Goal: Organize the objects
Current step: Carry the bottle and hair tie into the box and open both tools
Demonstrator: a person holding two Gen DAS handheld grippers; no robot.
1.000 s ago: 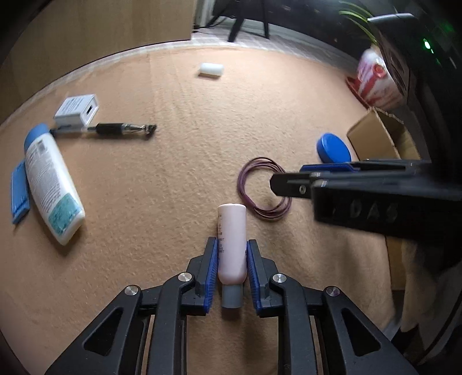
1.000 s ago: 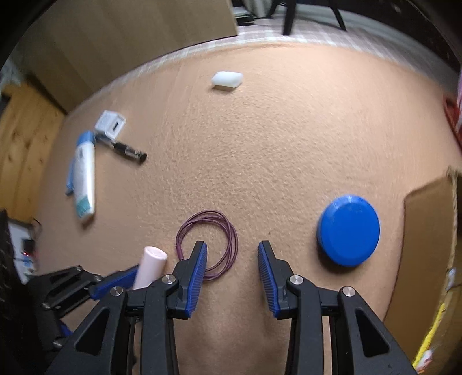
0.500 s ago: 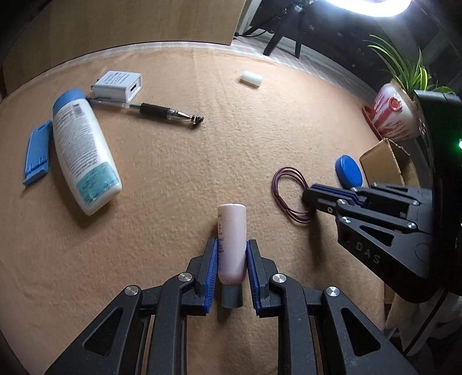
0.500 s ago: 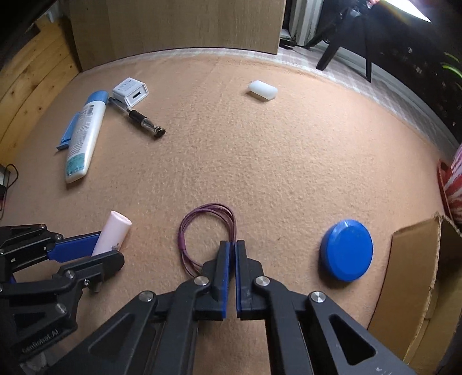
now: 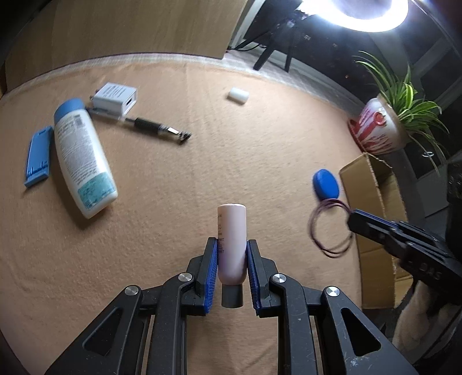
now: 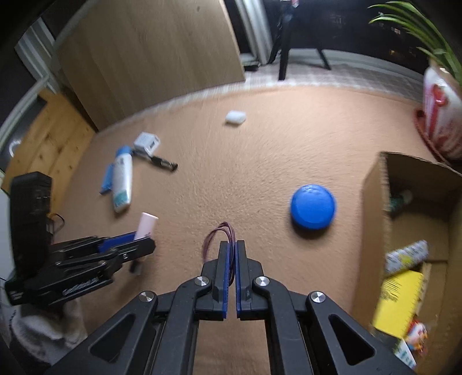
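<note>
1. Progress: partway, judged. Cardboard box [image 6: 375, 184] at right already holding a yellow packet [image 6: 398, 300], a patterned roll [image 6: 407, 256] and other small items.
2. Left gripper [image 5: 232, 253] clamped on pink tube [image 5: 232, 236], dark cap toward the camera, lifted off the surface.
3. Right gripper [image 6: 231, 253] closed tight on purple cord loop [image 6: 221, 233]; loop dangling from the tips in the left view, near the box.
4. Left to sort: blue round lid [image 6: 313, 207] just beside box; white bottle [image 5: 83, 161], blue comb [image 5: 37, 157], white adapter [image 5: 115, 96], black pen [image 5: 150, 127], white capsule [image 5: 238, 94], all well apart from box.
5. Surface: tan felt-like cloth [image 5: 173, 187], flat.
6. Room: wooden panel [image 6: 150, 57] behind, potted plant [image 5: 384, 127], ring light [image 5: 372, 14], tripod legs.
</note>
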